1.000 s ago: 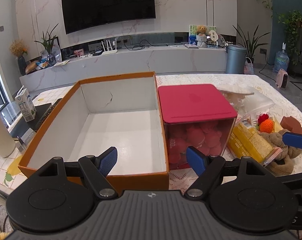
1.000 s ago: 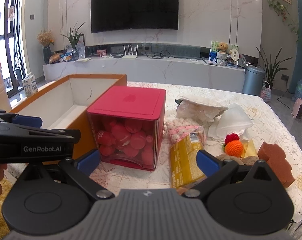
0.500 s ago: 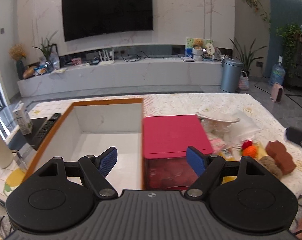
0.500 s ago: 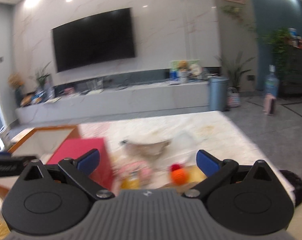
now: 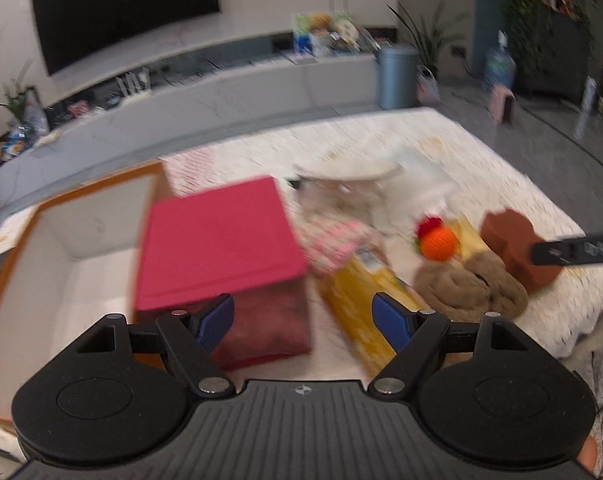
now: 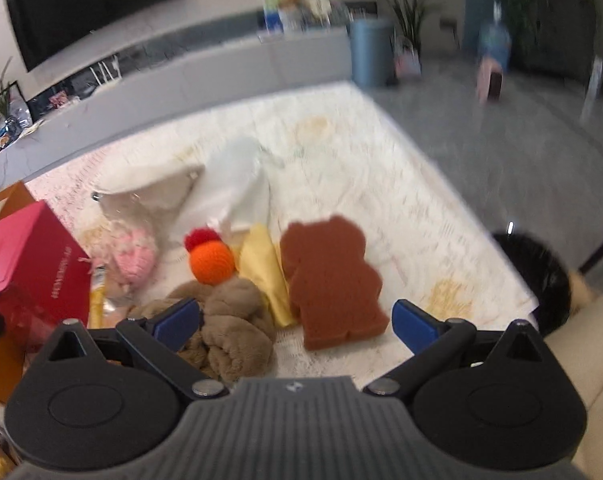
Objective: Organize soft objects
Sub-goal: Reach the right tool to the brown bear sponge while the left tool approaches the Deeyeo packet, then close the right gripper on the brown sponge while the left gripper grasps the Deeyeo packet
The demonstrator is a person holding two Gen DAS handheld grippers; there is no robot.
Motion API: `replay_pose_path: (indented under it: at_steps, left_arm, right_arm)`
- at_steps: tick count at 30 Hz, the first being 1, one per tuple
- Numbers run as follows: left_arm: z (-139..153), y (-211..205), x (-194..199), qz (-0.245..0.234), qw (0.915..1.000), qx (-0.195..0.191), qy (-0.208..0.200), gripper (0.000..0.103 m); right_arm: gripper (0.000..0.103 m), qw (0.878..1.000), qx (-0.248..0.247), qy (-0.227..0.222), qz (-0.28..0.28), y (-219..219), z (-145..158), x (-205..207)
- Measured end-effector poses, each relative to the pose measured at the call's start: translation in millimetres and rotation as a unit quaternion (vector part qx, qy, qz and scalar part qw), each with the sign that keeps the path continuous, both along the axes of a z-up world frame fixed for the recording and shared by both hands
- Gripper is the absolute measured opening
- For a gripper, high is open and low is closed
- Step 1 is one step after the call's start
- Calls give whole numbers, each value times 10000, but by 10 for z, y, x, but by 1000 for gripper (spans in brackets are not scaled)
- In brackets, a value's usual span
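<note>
Soft things are lying heaped on the white tablecloth [image 6: 401, 184]: brown bear-shaped sponge [image 6: 329, 276] flat beside yellow cloth [image 6: 261, 276], orange knitted ball [image 6: 211, 260] touching brown plush [image 6: 229, 328]. Right gripper [image 6: 295, 320] is hovering over them, jaws apart, empty. Left gripper [image 5: 303, 316], also spread, is facing the red-lidded box [image 5: 217, 240] beside the orange carton [image 5: 81, 240].

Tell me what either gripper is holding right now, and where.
Nothing. Left gripper and right gripper are both open and empty, above the table.
</note>
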State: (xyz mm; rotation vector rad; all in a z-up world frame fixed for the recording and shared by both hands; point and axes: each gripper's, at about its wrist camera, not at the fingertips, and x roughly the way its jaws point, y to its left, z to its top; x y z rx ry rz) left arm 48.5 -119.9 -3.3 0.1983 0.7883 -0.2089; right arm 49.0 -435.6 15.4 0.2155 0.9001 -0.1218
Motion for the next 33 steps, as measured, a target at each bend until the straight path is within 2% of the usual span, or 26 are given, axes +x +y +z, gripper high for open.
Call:
replay_pose_path:
  at_steps: [3,6,8,12,15,21,22,26,29,30,31,32,33]
  left_arm:
    - [-110,-202,147,-339,9988,89,329,92]
    - [-232,-351,349,-414,9957,-15,826,93]
    - [-312,-448,445,-409,9944,28,970,93]
    - [-420,-598,498,-269,9954,390,836,95]
    - [-466,-690,477,-149,9954,576,752,95]
    - [-554,-813,475,110,9947,820,603,96]
    - [-565,-801,483,138,9946,826,609,98]
    - [-600,-627,495,48,9965,428,714,99]
    - [-615,-456,499,-58,9958,-39,910,97]
    - [-620,-404,504,-40,9949,-139,993,90]
    - [-611,-354,505,-71,9939,-309,1056,78]
    - [-600,-321,503,-134,9925,-472,1121,72]
    - [-579,-300,491,-226,9912,-587,1164,61]
  right_arm:
    - [100,9962,515,674,-199,-123,-290,266]
    - [100,9930,343,918,-654,-210,-526,496]
    - [100,9917,227,919,-867,-261,-589,583]
    - [100,9888,314,1041,-1022,-380,-724,654]
    - [101,9896,350,929,-1044,-402,-741,632]
    - [100,9917,-46,1018,-788,-274,-789,713]
    - [96,9924,-19,959,-765,-279,-777,701]
    - [75,9948,187,713,-704,-311,-722,637]
    - [73,9949,233,683,-706,-319,-711,619]
    - [73,9949,256,675,-701,-323,-710,618]
    - [73,9949,312,664,-693,-332,-708,611]
    - [73,9948,380,646,-692,-344,-704,605]
    - [73,9945,472,623,-700,-363,-703,596]
